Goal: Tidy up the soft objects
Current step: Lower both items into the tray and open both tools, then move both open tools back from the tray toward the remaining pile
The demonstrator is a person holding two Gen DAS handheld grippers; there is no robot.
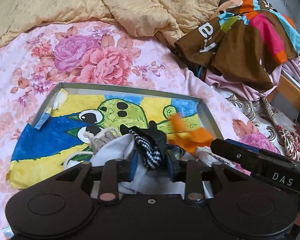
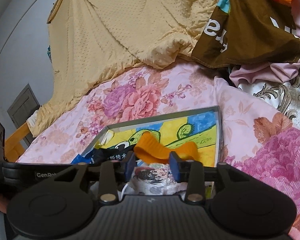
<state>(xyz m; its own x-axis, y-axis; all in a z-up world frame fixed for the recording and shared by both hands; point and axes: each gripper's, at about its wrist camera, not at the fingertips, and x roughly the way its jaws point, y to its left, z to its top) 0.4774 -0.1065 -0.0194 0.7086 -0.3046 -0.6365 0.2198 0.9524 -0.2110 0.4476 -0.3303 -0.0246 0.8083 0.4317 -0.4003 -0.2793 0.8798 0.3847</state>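
On the floral pink bedsheet (image 1: 50,64) lies a shallow grey cardboard tray (image 1: 207,112) lined with a bright blue, yellow and green cartoon drawing (image 1: 50,140). At the tray's near edge, the left gripper (image 1: 152,167) pinches a black-and-white woven fabric piece (image 1: 150,150) between its blue pads, above a white cloth (image 1: 114,152) and a beige knitted item (image 1: 104,138). Just to the right, the right gripper (image 2: 152,167) pinches an orange ribbed fabric strip (image 2: 152,148), which drapes over the tray's near right part. A crumpled yellow dotted blanket (image 1: 130,2) covers the bed's far edge; a brown multicoloured garment (image 1: 246,40) lies at the far right corner.
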